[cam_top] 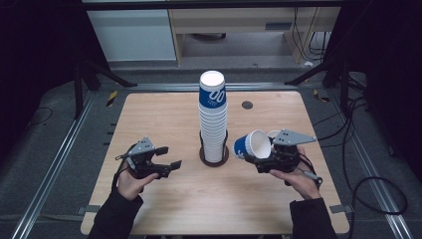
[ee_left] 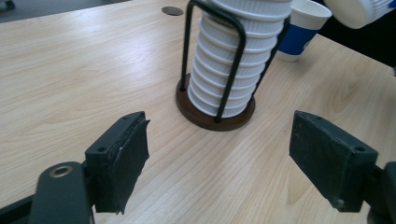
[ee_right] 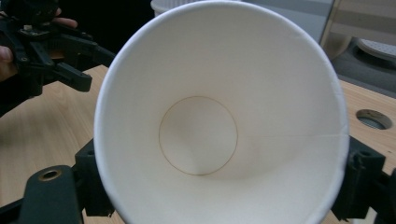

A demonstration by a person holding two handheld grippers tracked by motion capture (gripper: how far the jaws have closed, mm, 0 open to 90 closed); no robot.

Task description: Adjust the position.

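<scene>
Dark room, black curtains at the sides, and one pale wood desk (cam_top: 164,199) lit up in the middle with grey floor and rails round it. A tall stack (cam_top: 213,119) of white paper cups stands dead centre in a wire holder (cam_top: 214,155) on a round brown base, top cup showing blue.

The right claw (cam_top: 260,162) is clamped on a cup (cam_top: 253,145), blue outside and white inside. The cup is tipped on its side off the desk, mouth facing back at the claw's body, so the right gripper view looks straight down into it. The jaws sit either side of the rim. It hangs just right of the stack, near but not touching. Another cup (ee_left: 301,29) stands on the desk behind it, over by the right side.

The left claw (cam_top: 168,158) is wide open with nothing in it, pointing at the holder from the left, a clear gap away. From the left gripper view the holder base sits right between the two jaws, further out.

Plenty of bare desk in front of the stack and on the whole left half. There's a small round hole (cam_top: 247,105) toward the back right. The right hand (cam_top: 298,181) is fairly close to the right edge, the left hand (cam_top: 130,183) well in from its edge.
</scene>
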